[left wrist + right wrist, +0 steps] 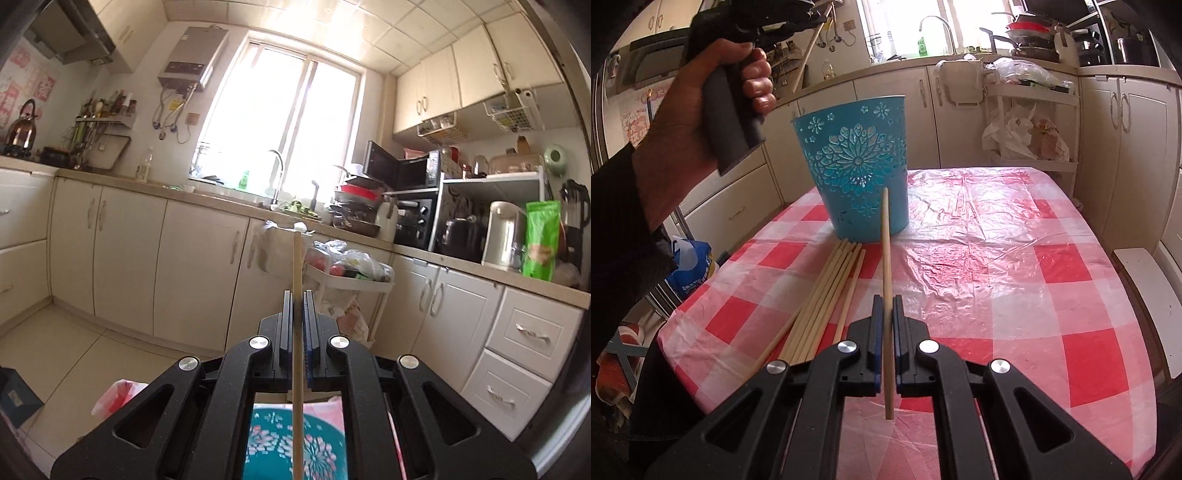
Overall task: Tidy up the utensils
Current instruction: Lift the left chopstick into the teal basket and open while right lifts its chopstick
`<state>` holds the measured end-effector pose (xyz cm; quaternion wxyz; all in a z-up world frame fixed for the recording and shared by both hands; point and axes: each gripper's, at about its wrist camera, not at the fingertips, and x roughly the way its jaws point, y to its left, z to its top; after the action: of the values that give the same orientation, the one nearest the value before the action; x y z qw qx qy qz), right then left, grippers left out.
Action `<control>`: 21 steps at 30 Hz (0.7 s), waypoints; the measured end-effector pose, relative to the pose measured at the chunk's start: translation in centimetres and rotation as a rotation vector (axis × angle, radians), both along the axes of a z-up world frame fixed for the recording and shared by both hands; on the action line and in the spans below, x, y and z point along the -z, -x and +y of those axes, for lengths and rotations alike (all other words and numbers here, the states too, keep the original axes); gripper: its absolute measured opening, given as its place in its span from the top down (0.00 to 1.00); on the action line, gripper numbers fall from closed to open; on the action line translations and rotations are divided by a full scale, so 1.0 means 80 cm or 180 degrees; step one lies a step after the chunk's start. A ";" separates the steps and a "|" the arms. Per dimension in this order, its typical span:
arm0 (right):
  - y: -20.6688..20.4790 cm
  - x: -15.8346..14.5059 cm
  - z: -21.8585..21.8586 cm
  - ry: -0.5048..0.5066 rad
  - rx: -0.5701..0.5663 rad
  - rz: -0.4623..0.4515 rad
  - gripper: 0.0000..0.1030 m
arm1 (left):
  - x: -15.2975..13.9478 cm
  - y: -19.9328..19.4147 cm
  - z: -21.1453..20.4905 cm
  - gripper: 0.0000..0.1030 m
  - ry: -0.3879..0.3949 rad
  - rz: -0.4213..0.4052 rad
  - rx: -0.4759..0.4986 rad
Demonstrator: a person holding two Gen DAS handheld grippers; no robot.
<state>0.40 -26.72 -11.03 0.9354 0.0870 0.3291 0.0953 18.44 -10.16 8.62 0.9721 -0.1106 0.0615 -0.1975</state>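
Each gripper (296, 295) (886, 299) pinches one round wooden chopstick (297, 266) (885, 240). About six more (827, 295) lie bundled beside one teal embossed bucket (855, 162).

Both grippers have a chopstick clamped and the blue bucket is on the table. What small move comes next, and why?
Probably tip the left gripper downward so its chopstick points into the blue bucket. In the left wrist view the bucket's pattern shows right beneath the jaws, so it seems already above it. The right gripper holds its own chopstick low over the table, beside the loose chopsticks, and can follow.
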 end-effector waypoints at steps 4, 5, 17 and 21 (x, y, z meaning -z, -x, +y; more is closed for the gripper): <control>0.003 -0.004 -0.007 -0.0045 0.0072 -0.0081 0.94 | 0.020 -0.023 -0.004 0.96 -0.0047 0.0103 -0.0103; 0.005 -0.006 -0.008 -0.0055 0.0089 -0.0108 0.94 | 0.024 -0.024 -0.005 0.96 -0.0094 0.0140 -0.0115; 0.022 -0.048 -0.010 -0.0083 0.0184 -0.0495 0.94 | 0.078 -0.010 0.000 0.95 -0.0431 0.0448 -0.0093; 0.026 -0.061 -0.005 -0.0053 0.0167 -0.0606 0.94 | 0.078 -0.012 -0.001 0.95 -0.0471 0.0462 -0.0083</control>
<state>-1.68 -27.08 -6.19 0.9639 0.0939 0.2354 0.0814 19.39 -10.23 2.39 0.9731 -0.0534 0.1446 -0.1712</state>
